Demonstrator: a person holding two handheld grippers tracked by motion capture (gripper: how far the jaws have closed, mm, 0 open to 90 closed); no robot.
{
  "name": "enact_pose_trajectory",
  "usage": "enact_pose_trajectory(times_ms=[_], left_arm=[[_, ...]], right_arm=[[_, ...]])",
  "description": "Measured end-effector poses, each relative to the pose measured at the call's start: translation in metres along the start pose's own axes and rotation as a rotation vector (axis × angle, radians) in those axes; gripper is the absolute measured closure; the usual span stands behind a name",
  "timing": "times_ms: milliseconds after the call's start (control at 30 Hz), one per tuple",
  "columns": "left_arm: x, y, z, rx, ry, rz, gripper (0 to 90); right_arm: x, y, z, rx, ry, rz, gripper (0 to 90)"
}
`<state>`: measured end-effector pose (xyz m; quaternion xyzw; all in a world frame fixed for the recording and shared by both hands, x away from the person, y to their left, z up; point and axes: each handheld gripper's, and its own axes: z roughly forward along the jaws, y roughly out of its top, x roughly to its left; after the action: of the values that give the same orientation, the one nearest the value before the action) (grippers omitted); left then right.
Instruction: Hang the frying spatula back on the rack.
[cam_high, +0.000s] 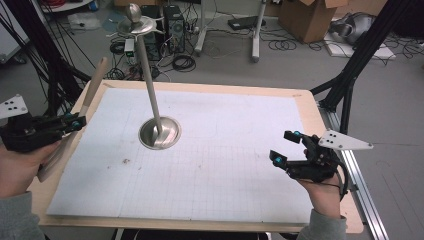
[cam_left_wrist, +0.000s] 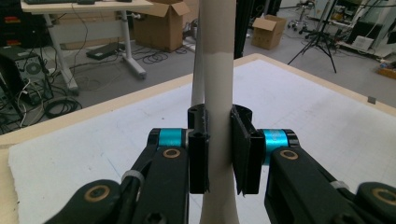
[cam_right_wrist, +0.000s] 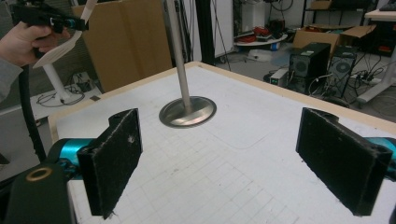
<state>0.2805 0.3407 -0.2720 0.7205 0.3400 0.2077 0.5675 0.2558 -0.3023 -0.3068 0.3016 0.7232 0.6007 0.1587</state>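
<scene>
Pale wood is what I have clamped in my left gripper (cam_high: 75, 121): a long flat spatula (cam_high: 75, 125), cream-coloured, with its handle running up and away from me and its broader blade end slanting down toward the table's near left edge. In the left gripper view the two black jaws press on the narrow stem of the spatula (cam_left_wrist: 218, 121) from both sides, with no gap showing between pads and wood. From the high view I see this gripper held over the left edge of the table (cam_high: 310, 107), off the white gridded mat (cam_high: 225, 165) that covers most of the board. My right gripper (cam_high: 287, 147) sits near the right side of the mat, and its jaws stand wide apart with nothing between them; in the right gripper view only the mat shows between the two pads. Between the two grippers, toward the far left part of the mat, a metal stand (cam_high: 159, 131) rises from a round shiny base, its thin pole leaning up to a small dish at the top. Boxes, cables and computer cases lie on the floor beyond the table.
</scene>
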Motion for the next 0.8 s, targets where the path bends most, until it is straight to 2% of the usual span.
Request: enact_pose_trajectory(times_ms=[300,800], left_arm=[[0.001,0.012,0.001,-0.021,-0.020,-0.011,77.9],[0.000,0.028,-0.001,-0.048,-0.021,-0.016,77.8]], right_arm=[[0.000,0.000,0.000,0.002,0.005,0.001,13.4],[0.000,0.000,0.002,0.011,0.014,-0.001,13.5]])
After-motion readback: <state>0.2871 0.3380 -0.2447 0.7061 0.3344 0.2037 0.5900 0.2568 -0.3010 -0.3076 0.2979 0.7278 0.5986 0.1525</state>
